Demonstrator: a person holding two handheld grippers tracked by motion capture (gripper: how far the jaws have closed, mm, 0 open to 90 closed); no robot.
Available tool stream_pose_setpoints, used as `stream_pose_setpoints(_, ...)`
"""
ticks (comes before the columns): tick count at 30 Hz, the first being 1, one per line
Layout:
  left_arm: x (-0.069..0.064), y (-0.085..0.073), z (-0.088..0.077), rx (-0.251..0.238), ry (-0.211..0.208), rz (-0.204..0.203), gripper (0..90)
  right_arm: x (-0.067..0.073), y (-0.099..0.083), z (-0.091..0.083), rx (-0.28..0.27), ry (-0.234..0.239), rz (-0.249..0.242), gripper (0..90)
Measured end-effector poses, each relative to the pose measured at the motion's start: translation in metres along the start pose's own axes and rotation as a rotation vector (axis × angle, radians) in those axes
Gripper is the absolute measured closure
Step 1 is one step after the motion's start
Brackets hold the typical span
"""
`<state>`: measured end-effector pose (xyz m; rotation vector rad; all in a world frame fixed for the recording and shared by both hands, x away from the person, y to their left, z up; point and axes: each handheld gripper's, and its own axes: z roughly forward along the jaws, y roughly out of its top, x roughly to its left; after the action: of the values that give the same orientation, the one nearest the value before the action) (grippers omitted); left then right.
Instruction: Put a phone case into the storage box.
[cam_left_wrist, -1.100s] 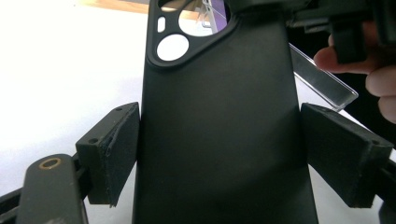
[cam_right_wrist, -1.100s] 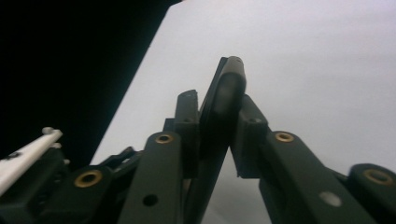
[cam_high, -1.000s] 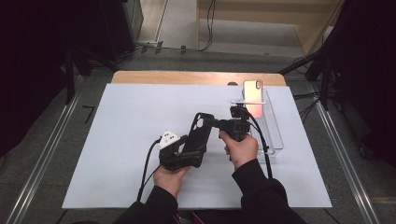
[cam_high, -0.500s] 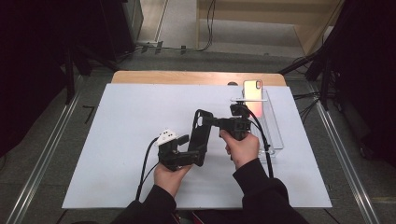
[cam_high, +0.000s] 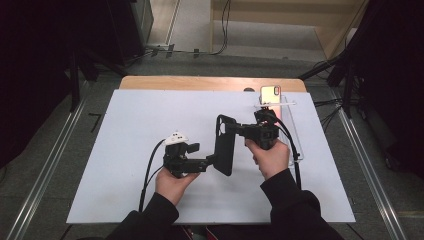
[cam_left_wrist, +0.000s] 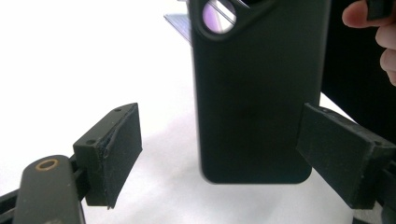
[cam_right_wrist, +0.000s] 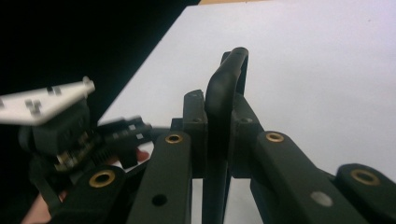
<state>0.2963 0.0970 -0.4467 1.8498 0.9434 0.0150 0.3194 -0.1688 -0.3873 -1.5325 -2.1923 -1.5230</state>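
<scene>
Where the right gripper (cam_right_wrist: 217, 154) has its two jaws drawn close together, they pinch the thin edge of a black phone case (cam_right_wrist: 223, 116), whose curved rim rises between them in the right gripper view. In the left gripper view, the left gripper (cam_left_wrist: 219, 149) stands wide open: the right-hand pad lies against, or just beside, the side of the phone case (cam_left_wrist: 257, 93), while the left-hand pad stands well apart from it, so no grip is made on this side. The case hangs upright there, with its camera cut-out at the top. In the high view, the phone case (cam_high: 224, 145) is held above the middle of the white table (cam_high: 125, 125), between the left gripper (cam_high: 212, 161) at its lower end and the right gripper (cam_high: 235, 129) at its upper end. Beyond the right hand (cam_high: 270, 157), a phone (cam_high: 270, 93) stands propped on a clear stand (cam_high: 295, 135) near the far right corner of the table.
</scene>
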Motion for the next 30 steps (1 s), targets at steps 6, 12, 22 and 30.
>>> stream_pose_setpoints(6,0.007,0.01,-0.006,0.055,-0.053,0.025,15.1,-0.003,-0.004,-0.008,0.01,0.03,-0.075,78.8)
stream_pose_setpoints(12,0.016,0.018,-0.01,0.095,-0.131,0.037,16.3,-0.008,-0.007,-0.01,0.037,0.081,-0.145,78.7)
stream_pose_setpoints(22,0.028,0.031,-0.02,0.106,-0.216,0.088,19.1,-0.013,-0.017,-0.009,0.115,0.186,-0.257,78.7)
stream_pose_setpoints(30,0.03,0.036,-0.019,0.148,-0.325,0.165,19.1,-0.009,-0.018,-0.007,0.144,0.277,-0.337,78.6)
